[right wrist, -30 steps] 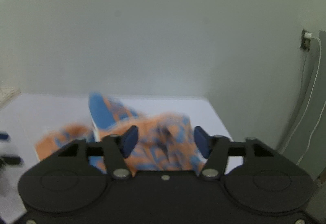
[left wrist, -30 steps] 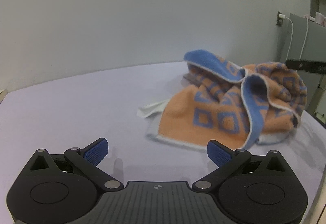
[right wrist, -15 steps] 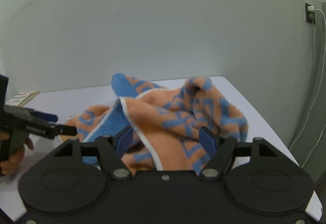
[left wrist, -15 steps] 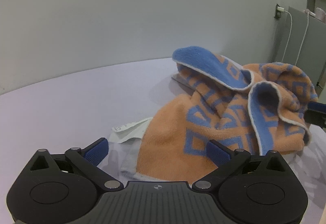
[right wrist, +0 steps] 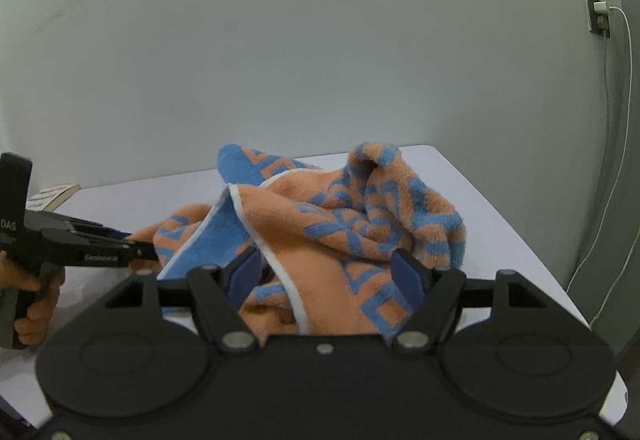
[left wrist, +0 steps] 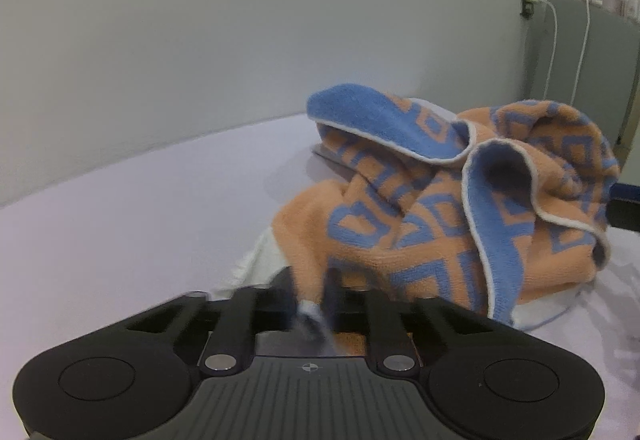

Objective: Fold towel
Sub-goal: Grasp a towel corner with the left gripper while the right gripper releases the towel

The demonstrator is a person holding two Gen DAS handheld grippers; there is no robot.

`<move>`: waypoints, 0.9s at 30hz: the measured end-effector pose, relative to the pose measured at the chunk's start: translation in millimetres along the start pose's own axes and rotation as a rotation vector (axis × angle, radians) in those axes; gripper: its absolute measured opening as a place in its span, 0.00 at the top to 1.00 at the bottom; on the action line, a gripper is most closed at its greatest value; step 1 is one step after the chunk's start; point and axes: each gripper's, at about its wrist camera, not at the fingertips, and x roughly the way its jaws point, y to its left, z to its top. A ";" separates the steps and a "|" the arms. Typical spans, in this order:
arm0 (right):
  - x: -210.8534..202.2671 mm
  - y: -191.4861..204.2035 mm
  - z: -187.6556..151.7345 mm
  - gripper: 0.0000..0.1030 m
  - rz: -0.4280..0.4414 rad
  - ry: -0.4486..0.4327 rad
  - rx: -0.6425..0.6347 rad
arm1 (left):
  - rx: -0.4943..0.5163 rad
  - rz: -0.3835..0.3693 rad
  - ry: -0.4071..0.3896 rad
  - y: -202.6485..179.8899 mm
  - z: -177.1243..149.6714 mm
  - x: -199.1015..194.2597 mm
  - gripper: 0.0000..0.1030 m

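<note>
An orange towel (left wrist: 452, 200) with blue squares and a white edge lies crumpled in a heap on the pale lilac table (left wrist: 140, 224). My left gripper (left wrist: 310, 300) is shut on the towel's near edge, with cloth pinched between its fingers. In the right wrist view the towel (right wrist: 340, 224) bulges between the blue pads (right wrist: 404, 272) of my right gripper (right wrist: 326, 274), which is open around it. The left gripper (right wrist: 136, 250) shows there at the left, held by a hand, at the towel's left edge.
A grey wall stands close behind the table. A wall socket with a white cable (right wrist: 616, 144) is at the right. The table's right edge (right wrist: 520, 236) runs close to the towel. A small book or card (right wrist: 56, 194) lies at the far left.
My left gripper has moved up to the towel and shut on its near edge. My right gripper has come closer, and the towel now sits between its open fingers.
</note>
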 end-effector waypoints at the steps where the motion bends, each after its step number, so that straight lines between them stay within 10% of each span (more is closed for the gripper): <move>1: 4.3 1.0 -0.6 0.32 0.001 0.004 0.004 | -0.009 0.000 -0.012 2.5 -0.1 -4.3 0.91; 10: 18.8 22.7 -7.6 0.32 -0.011 0.035 -0.047 | -0.178 0.043 -0.192 56.7 5.9 -80.5 0.92; 17: 17.8 53.0 -5.1 0.32 0.016 0.022 -0.095 | -0.232 0.212 -0.324 107.0 -8.3 -163.5 0.92; 27: 21.6 76.4 -10.0 0.32 0.086 0.049 -0.133 | -0.349 0.457 -0.304 168.1 -70.0 -227.5 0.92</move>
